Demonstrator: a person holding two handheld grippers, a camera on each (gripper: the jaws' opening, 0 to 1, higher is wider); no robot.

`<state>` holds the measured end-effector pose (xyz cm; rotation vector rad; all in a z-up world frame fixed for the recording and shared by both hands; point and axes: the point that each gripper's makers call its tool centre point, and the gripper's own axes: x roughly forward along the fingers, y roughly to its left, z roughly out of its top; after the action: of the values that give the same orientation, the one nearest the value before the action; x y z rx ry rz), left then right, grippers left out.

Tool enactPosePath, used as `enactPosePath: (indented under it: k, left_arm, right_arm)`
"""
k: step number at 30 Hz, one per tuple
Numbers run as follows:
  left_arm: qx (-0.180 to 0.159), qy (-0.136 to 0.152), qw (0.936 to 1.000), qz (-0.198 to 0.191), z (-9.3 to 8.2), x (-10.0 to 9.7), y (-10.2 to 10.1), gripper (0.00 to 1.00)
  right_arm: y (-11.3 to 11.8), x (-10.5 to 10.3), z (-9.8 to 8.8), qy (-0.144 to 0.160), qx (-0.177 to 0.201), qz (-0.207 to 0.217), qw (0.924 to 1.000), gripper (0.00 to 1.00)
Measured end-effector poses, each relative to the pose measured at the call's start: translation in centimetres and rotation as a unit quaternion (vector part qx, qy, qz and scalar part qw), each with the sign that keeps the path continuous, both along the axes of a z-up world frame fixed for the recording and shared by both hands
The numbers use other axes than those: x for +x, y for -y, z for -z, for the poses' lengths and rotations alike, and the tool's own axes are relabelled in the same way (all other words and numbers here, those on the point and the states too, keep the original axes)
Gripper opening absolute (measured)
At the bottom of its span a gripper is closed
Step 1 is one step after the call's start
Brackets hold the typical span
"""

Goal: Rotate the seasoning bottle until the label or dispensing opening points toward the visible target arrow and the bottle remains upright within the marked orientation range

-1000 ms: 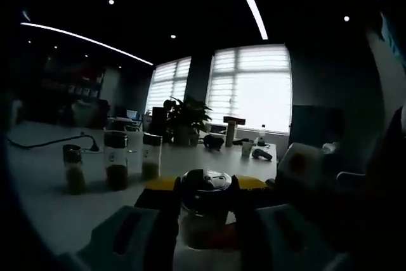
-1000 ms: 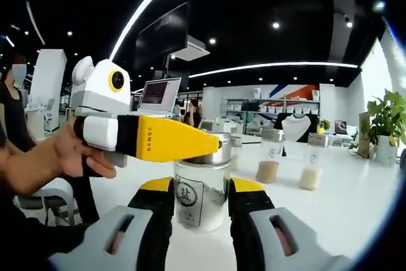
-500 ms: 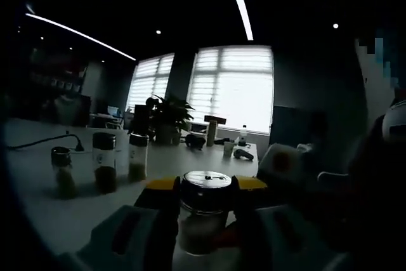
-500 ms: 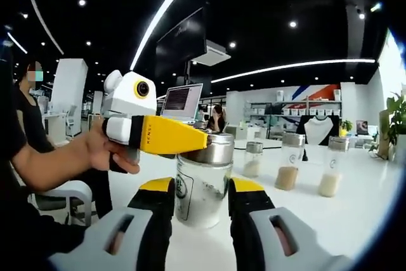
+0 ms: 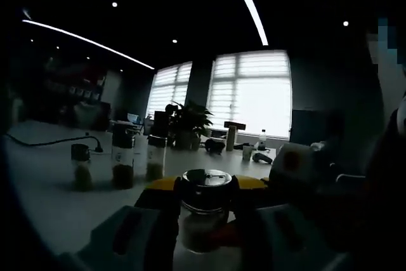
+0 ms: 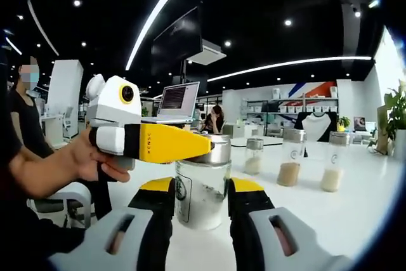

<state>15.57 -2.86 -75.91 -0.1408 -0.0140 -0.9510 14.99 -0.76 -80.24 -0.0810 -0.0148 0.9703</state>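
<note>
On the table (image 6: 355,214), my right gripper (image 6: 200,196) grasps the bottle (image 6: 202,190) upright, steadying it; my left gripper (image 6: 206,147) clasps its cap (image 5: 206,181) for turning.

White table (image 6: 355,201), glossy. Standing upright on it: seasoning bottle (image 6: 202,185) with metal cap, holding white powder; beyond, three capped glass jars (image 6: 292,157) in a row, part-filled. Farther off: potted plant (image 5: 186,122), black cable (image 5: 44,143).

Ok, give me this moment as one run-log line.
right tool: shut on seasoning bottle body | left tool: shut on bottle cap | bottle: upright on table | target arrow: not visible
</note>
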Motion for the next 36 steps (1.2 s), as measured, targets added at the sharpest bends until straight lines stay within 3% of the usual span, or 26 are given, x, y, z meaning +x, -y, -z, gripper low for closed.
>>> enactPosePath:
  k: [4, 9, 12, 14, 19, 22, 28, 30, 32, 36]
  left_arm:
    - [0.009, 0.02, 0.9997, -0.007, -0.4, 0.3, -0.2, 0.33]
    - [0.001, 0.014, 0.9998, -0.015, -1.0, 1.1, -1.0, 0.33]
    - [0.003, 0.022, 0.9996, -0.019, -1.3, 1.2, -1.3, 0.33]
    - [0.0, 0.02, 0.9997, -0.016, -1.3, 1.2, -1.4, 0.33]
    - [-0.005, 0.018, 0.9996, -0.021, -1.1, 1.3, -2.0, 0.33]
    - [-0.016, 0.006, 0.9993, -0.033, -1.0, 1.7, -2.8, 0.33]
    - [-0.017, 0.007, 0.999, -0.041, -1.3, 1.6, -4.0, 0.33]
    - [-0.035, 0.009, 0.9987, -0.035, -1.7, 1.7, -4.5, 0.34]
    - [-0.043, 0.001, 0.9986, -0.031, -1.9, 1.8, -5.0, 0.34]
    - [-0.042, 0.028, 0.9976, -0.048, -3.0, 1.6, -6.4, 0.34]
  right_arm:
    - [-0.3, 0.3, -0.3, 0.015, -0.01, -0.004, 0.9998, 0.32]
    - [-0.4, 0.6, -1.2, 0.012, -0.002, -0.016, 0.9998, 0.32]
    - [-0.7, 0.9, -1.7, 0.003, 0.005, -0.023, 0.9997, 0.31]
    - [-1.3, 1.0, -2.3, -0.023, 0.028, -0.039, 0.9986, 0.32]
    - [-2.2, 1.3, -2.7, -0.015, 0.018, -0.043, 0.9988, 0.32]
    - [-2.9, 1.6, -2.4, -0.026, 0.016, -0.053, 0.9981, 0.32]
    - [-4.0, 1.6, -2.6, -0.005, 0.001, -0.059, 0.9982, 0.31]
    - [-4.2, 1.7, -3.0, 0.022, -0.005, -0.052, 0.9984, 0.31]
    - [-4.7, 1.8, -3.1, 0.014, 0.008, -0.055, 0.9983, 0.31]
    - [-5.1, 2.8, -3.0, -0.001, 0.026, -0.043, 0.9987, 0.31]
